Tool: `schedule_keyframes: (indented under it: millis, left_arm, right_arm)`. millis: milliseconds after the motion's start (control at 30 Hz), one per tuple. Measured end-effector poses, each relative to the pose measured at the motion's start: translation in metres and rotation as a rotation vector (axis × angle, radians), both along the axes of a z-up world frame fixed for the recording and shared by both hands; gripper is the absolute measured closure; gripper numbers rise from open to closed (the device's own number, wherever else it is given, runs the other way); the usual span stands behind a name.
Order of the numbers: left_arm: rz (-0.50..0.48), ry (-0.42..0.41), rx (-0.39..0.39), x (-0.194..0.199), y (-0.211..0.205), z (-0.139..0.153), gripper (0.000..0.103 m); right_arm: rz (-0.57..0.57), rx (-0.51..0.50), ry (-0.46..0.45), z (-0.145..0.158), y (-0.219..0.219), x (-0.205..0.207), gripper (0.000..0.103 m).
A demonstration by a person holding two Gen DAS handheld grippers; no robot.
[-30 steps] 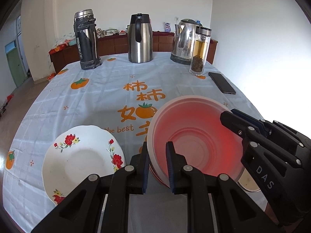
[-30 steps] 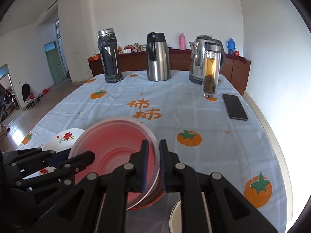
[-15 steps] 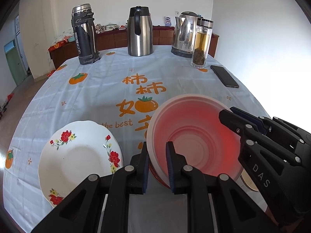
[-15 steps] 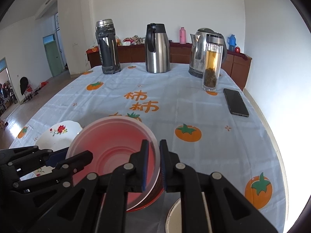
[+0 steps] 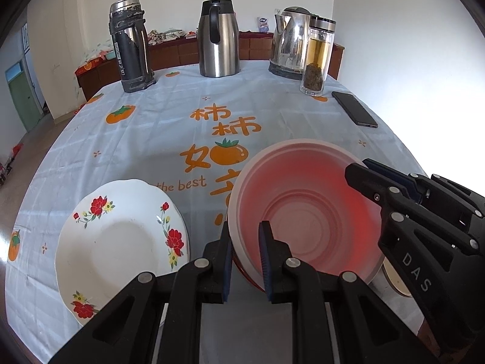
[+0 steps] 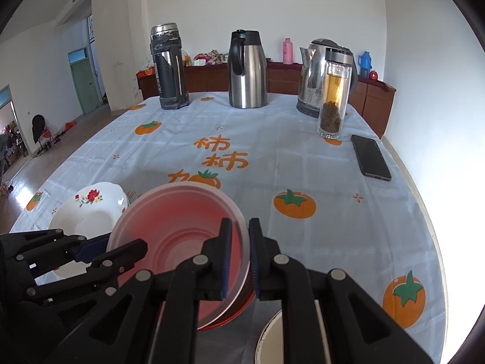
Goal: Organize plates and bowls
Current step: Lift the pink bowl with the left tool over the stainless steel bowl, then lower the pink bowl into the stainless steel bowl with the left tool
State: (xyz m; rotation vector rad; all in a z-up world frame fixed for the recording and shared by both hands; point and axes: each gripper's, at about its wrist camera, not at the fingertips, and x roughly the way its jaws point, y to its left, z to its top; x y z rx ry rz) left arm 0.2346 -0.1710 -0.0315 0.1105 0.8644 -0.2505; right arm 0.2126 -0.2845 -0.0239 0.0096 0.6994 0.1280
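A translucent pink bowl (image 5: 306, 212) is held above the table by both grippers. My left gripper (image 5: 245, 257) is shut on its near-left rim. My right gripper (image 6: 239, 257) is shut on its right rim and also shows in the left wrist view (image 5: 360, 166). A red rim (image 6: 239, 309) shows under the pink bowl (image 6: 182, 230), as of a second bowl nested below. A white plate with red flowers (image 5: 121, 242) lies on the tablecloth to the left. It also shows in the right wrist view (image 6: 91, 209). A round pale dish (image 6: 269, 339) lies partly hidden under the right gripper.
At the far side stand a dark thermos (image 5: 130, 45), a steel carafe (image 5: 218, 36), an electric kettle (image 5: 288, 42) and a glass tea bottle (image 5: 316, 57). A black phone (image 5: 354, 109) lies at the right. The table's right edge (image 6: 418, 188) is close.
Both grippers and the pink bowl have drawn back a little toward the near edge and slightly up. The grips on the rim are unchanged.
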Motion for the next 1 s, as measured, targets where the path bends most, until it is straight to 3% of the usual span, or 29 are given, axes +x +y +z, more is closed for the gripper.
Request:
schedule_keyframes:
  millis: [1000]
  left_arm:
    - [-0.010, -0.014, 0.037, 0.000, -0.004, -0.007, 0.085]
  right_arm:
    - [0.003, 0.003, 0.047, -0.017, -0.002, 0.005, 0.090]
